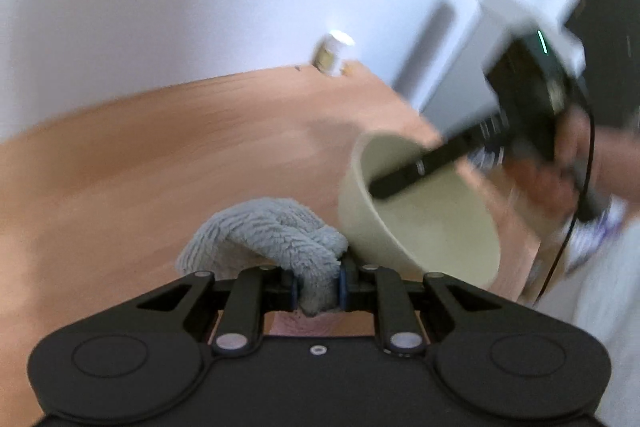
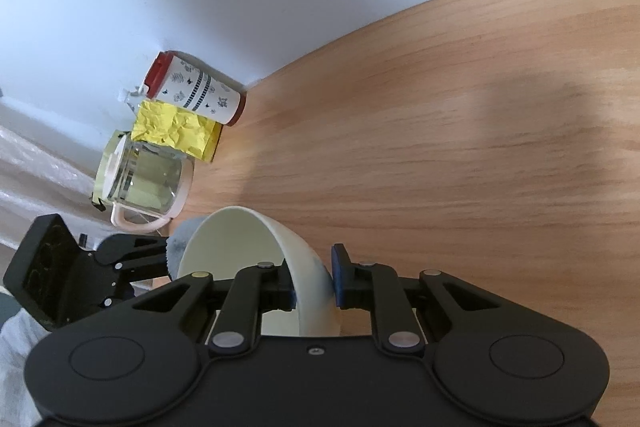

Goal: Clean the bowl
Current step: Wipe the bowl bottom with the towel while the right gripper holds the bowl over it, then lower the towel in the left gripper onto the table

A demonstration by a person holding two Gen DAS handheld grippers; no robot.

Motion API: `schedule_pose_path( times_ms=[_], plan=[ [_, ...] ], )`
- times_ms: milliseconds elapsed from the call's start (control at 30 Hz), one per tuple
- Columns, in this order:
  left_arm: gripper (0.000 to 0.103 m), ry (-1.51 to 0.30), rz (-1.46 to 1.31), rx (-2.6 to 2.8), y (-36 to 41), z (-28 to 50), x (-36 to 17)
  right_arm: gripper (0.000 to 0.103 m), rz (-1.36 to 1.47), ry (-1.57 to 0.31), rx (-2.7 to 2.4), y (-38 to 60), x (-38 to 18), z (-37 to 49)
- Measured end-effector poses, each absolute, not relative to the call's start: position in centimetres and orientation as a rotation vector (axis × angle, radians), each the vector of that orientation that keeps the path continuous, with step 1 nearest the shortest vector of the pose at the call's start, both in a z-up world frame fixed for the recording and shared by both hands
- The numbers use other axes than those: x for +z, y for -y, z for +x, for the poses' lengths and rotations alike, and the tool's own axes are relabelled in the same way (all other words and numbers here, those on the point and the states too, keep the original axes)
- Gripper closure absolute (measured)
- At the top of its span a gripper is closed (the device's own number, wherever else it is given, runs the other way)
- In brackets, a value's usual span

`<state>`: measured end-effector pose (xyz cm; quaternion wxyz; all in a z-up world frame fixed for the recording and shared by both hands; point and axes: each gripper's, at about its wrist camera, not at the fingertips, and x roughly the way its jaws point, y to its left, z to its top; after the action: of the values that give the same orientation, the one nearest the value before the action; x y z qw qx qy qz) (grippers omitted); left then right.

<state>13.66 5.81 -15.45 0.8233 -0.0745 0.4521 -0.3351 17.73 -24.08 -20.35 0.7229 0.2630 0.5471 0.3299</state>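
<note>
Grey, fluffy microfibre cloth [image 1: 276, 231] sits bunched between the pads of the left gripper [image 1: 318, 293], which is clamped on it; the wad touches the outer wall of the cream ceramic bowl [image 1: 420, 211] just to its right. The bowl is lifted off the wooden tabletop [image 1: 160, 155] and tipped on its side, its mouth turned toward the left-hand tool. The right gripper [image 2: 314, 287] pinches the bowl's rim, one pad inside the wall and one outside.

Wiping looks to be the step in hand. To do it well, the cloth probably needs to go over the lip and into the hollow, sweeping round the inner wall while the other hand keeps the bowl steady; a rim pinch is a thin hold, so light pressure seems wise.

As for pose, the left tool points downward and across toward the bowl, and its view is smeared. In that view a hand [image 1: 560, 167] grips the right tool's handle, with a cable trailing below it. The right tool angles down over the table, and its picture is sharp.
</note>
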Motion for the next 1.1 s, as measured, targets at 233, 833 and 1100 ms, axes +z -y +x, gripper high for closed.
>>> schedule_pose_path(
  times_ms=[233, 833, 1100],
  plan=[
    [0.088, -0.955, -0.645, -0.675, -8.8, 15.3, -16.6, 0.084, 0.579, -1.206, 0.730, 24.6, -20.3, 17.1],
    [0.088, -0.940, -1.061, -0.541, -11.0, 14.0, -19.8, 0.082, 0.543, -1.200, 0.745, 22.1, -20.4, 16.8],
    [0.088, -0.973, -1.112, -0.499, -11.1, 13.5, -20.7, 0.082, 0.615, -1.181, 0.730, 23.1, -20.3, 17.1]
  ],
)
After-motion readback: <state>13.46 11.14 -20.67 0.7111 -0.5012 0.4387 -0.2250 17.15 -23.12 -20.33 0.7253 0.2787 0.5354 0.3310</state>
